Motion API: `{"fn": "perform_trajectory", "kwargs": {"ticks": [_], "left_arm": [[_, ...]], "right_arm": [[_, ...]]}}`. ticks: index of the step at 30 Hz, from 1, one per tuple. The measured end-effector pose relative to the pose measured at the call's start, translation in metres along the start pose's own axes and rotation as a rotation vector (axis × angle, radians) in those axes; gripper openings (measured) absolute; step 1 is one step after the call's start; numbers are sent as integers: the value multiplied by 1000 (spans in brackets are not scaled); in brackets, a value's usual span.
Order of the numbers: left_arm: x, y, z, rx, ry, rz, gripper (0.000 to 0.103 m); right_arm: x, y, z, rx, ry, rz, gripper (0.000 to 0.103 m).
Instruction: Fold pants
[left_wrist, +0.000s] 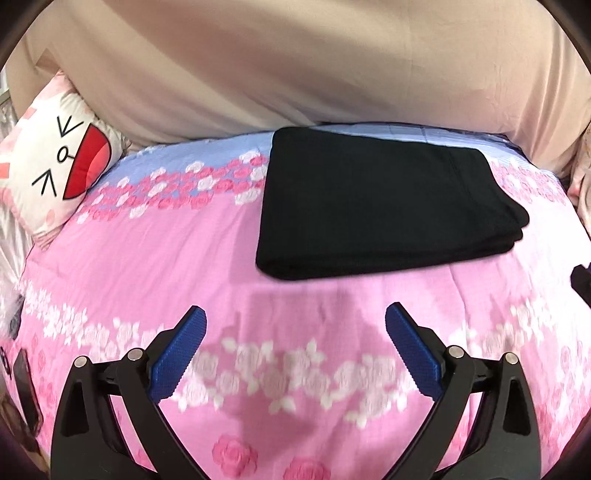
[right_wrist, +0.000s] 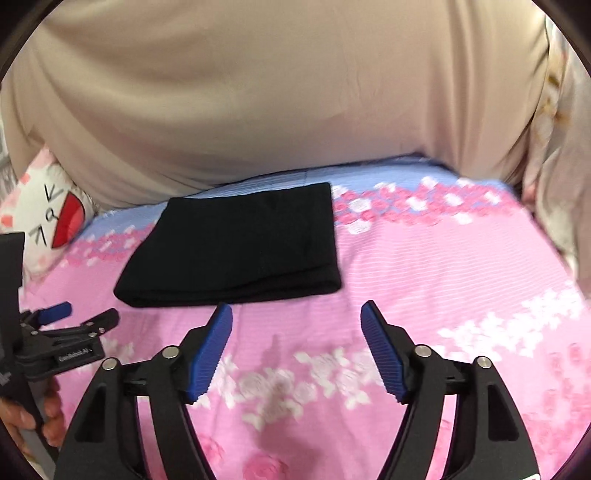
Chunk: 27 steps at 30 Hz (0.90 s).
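Two grippers are hovering with jaws spread and empty: the left gripper (left_wrist: 295, 317) and the right gripper (right_wrist: 296, 314). One folded black pants (right_wrist: 236, 251) bundle is lying just beyond them on the pink floral bedsheet (right_wrist: 424, 280); one cartoon-face pillow (left_wrist: 62, 162) is sitting left.

black pants (left_wrist: 384, 199), pink rose-print bedspread (left_wrist: 147, 258), beige headboard (left_wrist: 295, 66)

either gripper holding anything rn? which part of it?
Nothing held. Left gripper and right gripper are both open over the bedspread, nothing between the pads. The folded black pants lie apart from both.
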<state>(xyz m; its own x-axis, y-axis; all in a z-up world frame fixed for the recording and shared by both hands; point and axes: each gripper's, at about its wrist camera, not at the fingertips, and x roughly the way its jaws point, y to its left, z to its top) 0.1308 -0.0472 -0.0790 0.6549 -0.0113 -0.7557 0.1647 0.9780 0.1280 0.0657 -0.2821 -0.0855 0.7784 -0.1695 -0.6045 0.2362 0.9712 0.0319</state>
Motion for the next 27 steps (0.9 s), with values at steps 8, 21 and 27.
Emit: {"fn": "perform_trajectory", "kwargs": {"ticks": [8, 21, 27], "left_arm": [[-34, 7, -10, 1, -80, 53, 98], [-39, -1, -6, 11, -94, 55, 98], [-31, 0, -7, 0, -70, 60, 98]], "right_arm": [[-24, 21, 4, -70, -61, -70, 83], [-17, 32, 4, -86, -51, -74, 84], [-11, 30, 3, -80, -35, -72, 84]]}}
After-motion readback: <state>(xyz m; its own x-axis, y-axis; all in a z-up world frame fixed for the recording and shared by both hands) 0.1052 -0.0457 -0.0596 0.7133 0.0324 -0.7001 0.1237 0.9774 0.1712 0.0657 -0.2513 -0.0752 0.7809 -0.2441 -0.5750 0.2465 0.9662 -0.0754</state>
